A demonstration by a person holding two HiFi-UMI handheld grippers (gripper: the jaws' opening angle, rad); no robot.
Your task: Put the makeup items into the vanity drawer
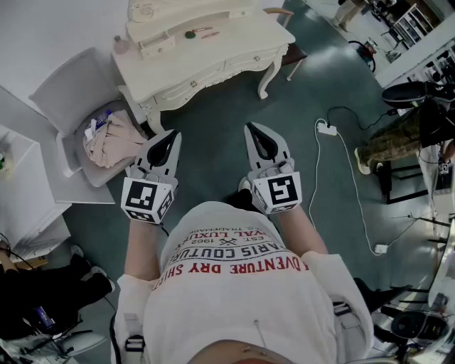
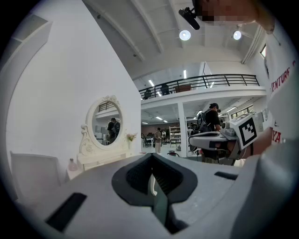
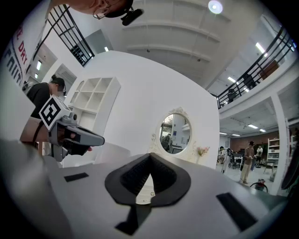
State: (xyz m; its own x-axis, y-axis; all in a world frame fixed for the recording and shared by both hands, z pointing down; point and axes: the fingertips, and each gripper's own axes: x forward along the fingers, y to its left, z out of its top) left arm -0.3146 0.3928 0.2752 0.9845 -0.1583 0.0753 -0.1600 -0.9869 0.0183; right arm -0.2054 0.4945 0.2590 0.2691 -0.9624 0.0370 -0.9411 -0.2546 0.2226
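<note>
Jaws shut and empty on both my left gripper (image 1: 171, 135) and right gripper (image 1: 254, 129), side by side above the green floor. Ahead stands the cream vanity (image 1: 213, 57) with curved legs, its drawers (image 1: 190, 85) closed. A dark round item (image 1: 190, 33) and a pink stick (image 1: 207, 32) lie on its top. A white chair (image 1: 71, 92) to its left is heaped with clothes (image 1: 110, 138).

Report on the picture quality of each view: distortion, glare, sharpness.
Head view: wide-angle bend, straight lines curving round the vanity table; even light, no hard shadows. Left gripper view: strong fisheye with black corners, two ceiling lamps flaring; the left gripper close up looks soft, the mirror sharper. Right gripper view: same fisheye, one lamp blown out, white wall evenly lit.
</note>
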